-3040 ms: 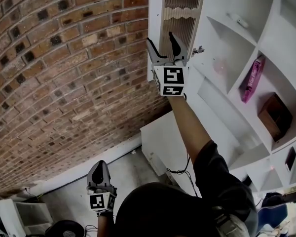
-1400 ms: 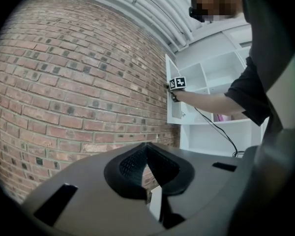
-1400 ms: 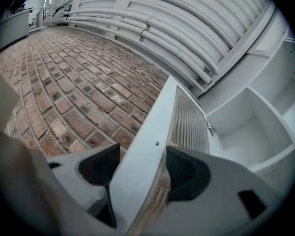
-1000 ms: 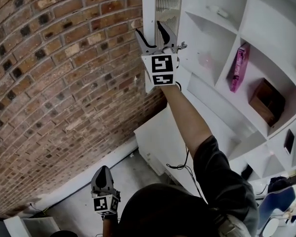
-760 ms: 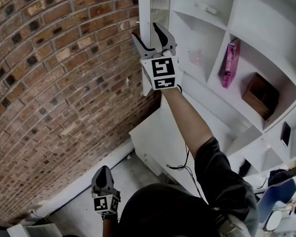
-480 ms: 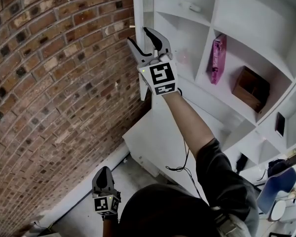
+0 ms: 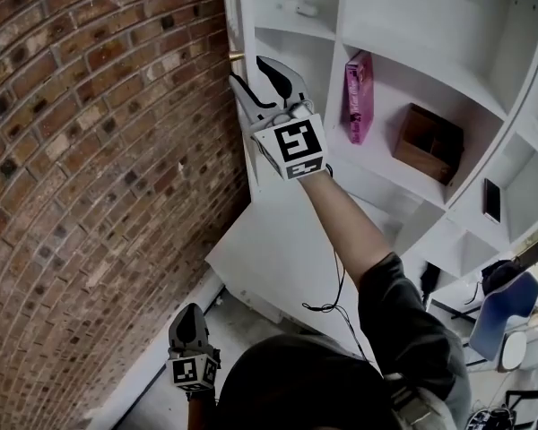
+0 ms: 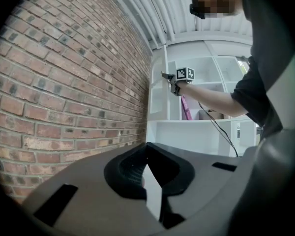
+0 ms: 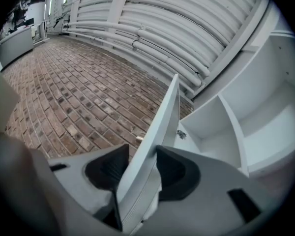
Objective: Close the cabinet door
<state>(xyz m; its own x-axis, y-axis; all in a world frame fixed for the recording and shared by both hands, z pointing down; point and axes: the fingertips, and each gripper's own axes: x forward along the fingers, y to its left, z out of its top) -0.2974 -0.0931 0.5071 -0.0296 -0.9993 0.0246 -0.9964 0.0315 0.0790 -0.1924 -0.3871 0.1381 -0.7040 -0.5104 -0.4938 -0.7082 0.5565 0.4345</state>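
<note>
Door [image 7: 237, 16], open, edge-on at 12 o'clock of head view, at the left side of cabinet [image 7: 412, 72].
Right gripper [image 7: 251, 73] grasps the door's free edge, its jaws having just been closing onto both faces. Left gripper [image 7: 187, 316] at 7 o'clock, clenched, empty, near brick wall [image 7: 90, 150].

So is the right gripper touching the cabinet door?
Touching. The right gripper view shows the right gripper, its jaws having just been closing, with both pads against the cabinet door between them.
</note>
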